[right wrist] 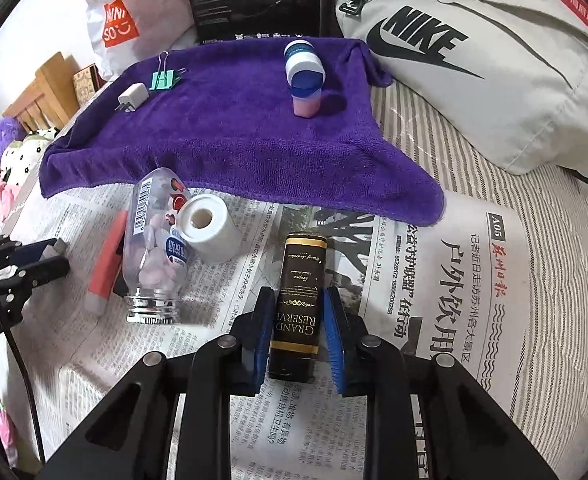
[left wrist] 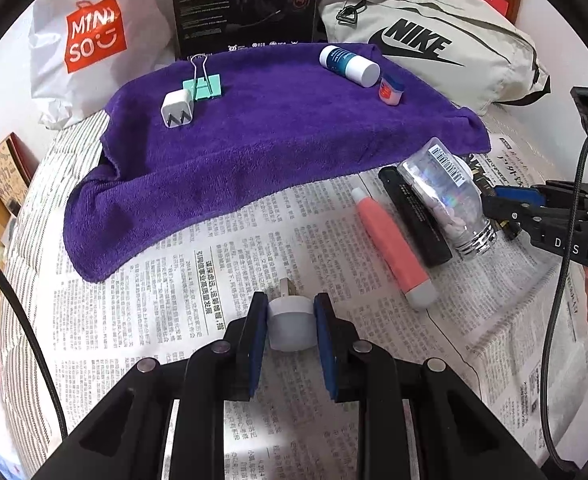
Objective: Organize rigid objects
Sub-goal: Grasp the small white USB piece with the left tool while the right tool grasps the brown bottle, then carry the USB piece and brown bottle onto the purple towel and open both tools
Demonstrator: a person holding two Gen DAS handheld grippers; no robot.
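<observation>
While the left gripper (left wrist: 291, 322) hovers low over the newspaper (left wrist: 197, 292), its blue-padded fingers (left wrist: 255, 344) pinch a small white plug adapter (left wrist: 291, 326) with its prongs pointing forward. To its right, the right gripper (right wrist: 298, 330) reaches forward at the same low height, fingers (right wrist: 336, 340) set on either side of a black "Grand Reserve" box (right wrist: 300, 300) that lies on the paper; whether they press it I cannot tell.

Between the two grippers lie a coral tube (left wrist: 392, 246), a black bar (left wrist: 414, 220), a clear bottle of pale tablets (right wrist: 155, 248) and a white roll (right wrist: 211, 226), close together. Beyond them a purple towel (left wrist: 261, 148) carries a white charger (left wrist: 177, 110) touching a green binder clip (left wrist: 203, 84) on the left, and a blue-and-white bottle (left wrist: 348, 64) beside a small pink jar (left wrist: 391, 90) on the right. Everything rests on a striped bed (right wrist: 494, 208), with a Nike bag (right wrist: 474, 60), a black carton (left wrist: 245, 4) and a Miniso bag (left wrist: 89, 40) behind.
</observation>
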